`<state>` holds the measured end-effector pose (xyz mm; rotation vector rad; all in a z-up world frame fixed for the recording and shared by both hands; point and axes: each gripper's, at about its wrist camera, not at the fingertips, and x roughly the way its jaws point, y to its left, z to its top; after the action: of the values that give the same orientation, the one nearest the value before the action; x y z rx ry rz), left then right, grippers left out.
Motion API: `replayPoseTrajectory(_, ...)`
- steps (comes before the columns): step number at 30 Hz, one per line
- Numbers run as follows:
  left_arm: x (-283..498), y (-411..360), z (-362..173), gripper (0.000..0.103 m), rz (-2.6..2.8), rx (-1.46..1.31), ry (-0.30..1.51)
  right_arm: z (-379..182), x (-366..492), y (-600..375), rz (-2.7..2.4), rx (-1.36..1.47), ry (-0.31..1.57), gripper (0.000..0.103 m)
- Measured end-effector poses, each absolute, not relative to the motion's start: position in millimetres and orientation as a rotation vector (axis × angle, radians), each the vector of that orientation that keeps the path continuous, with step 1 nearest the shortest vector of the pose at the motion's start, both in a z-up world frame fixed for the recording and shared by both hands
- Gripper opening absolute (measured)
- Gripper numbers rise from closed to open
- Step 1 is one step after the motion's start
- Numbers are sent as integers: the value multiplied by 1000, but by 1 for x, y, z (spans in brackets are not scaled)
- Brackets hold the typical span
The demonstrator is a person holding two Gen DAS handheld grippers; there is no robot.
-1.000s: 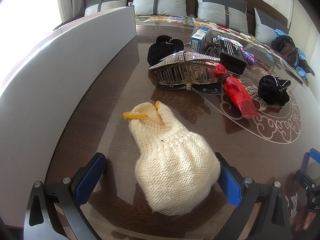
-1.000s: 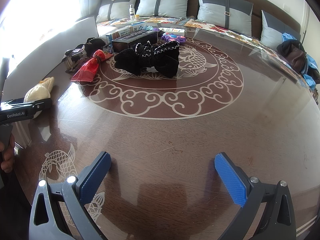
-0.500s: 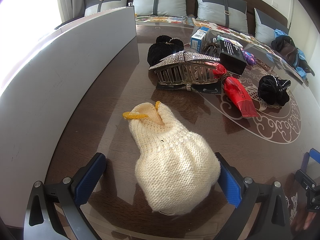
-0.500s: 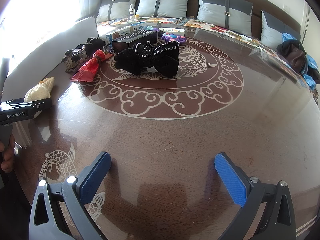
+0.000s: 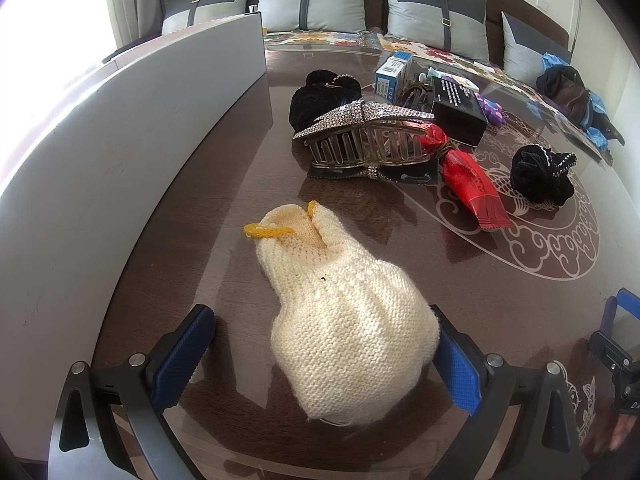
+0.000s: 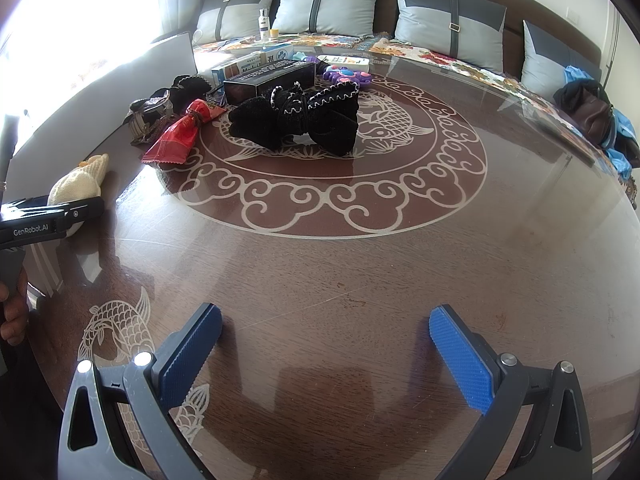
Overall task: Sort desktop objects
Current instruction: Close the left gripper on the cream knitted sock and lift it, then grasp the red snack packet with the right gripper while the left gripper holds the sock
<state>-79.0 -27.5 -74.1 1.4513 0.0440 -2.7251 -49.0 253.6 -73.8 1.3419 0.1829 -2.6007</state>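
While the left tool (image 5: 320,356) closes around the knitted pouch (image 5: 344,320) — pads not yet pressing — the right tool (image 6: 326,354) stays spread.

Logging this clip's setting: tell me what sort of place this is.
Most likely a home living room: a dark wooden table with an inlaid fish medallion, grey cushions with dark straps on a bench behind it, and a rhinestone hair claw among personal clutter.

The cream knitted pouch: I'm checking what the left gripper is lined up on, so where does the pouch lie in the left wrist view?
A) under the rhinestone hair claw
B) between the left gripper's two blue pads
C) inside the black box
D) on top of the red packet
B: the cream knitted pouch lies on the table between the closing pads of the left gripper.
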Motion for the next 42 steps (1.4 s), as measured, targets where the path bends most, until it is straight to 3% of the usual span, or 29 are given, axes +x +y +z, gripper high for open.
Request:
replayPoseTrajectory(2,-71,-20,-70,59,-2803,1422,-15,-74,-49,254,-2601,1342,183,103)
replayPoseTrajectory(5,-62,-5,-64,46,-2831,1431,-147,-74,-49,254,-2601,1342,183,103)
replayPoseTrajectory(12,-37,8,-54,45,-2918,1493,-196,-74,-49,254,-2600,1342,183,103)
replayPoseTrajectory(24,-32,-15,-51,45,-2959,1448,51,-72,-54,251,-2583,1397,155,103)
replayPoseTrajectory(27,-35,-22,-49,45,-2964,1448,105,-48,-64,226,-2475,1355,-37,93)
replayPoseTrajectory(30,-37,-34,-49,45,-2949,1453,169,-28,-89,167,-2401,1296,64,88)
replayPoseTrajectory(33,-36,-53,-48,45,-2924,1447,236,-28,-125,112,-2342,1310,221,64)
replayPoseTrajectory(38,-35,-81,-48,45,-2901,1434,292,-51,-175,77,-2319,1382,339,62)
replayPoseTrajectory(39,-35,-83,-49,46,-2898,1432,292,-55,-179,76,-2305,1398,344,51)
replayPoseTrajectory(40,-36,-85,-49,46,-2896,1433,296,-60,-181,74,-2289,1425,364,33)
replayPoseTrajectory(42,-37,-86,-50,46,-2895,1439,314,-59,-174,74,-2295,1417,365,26)
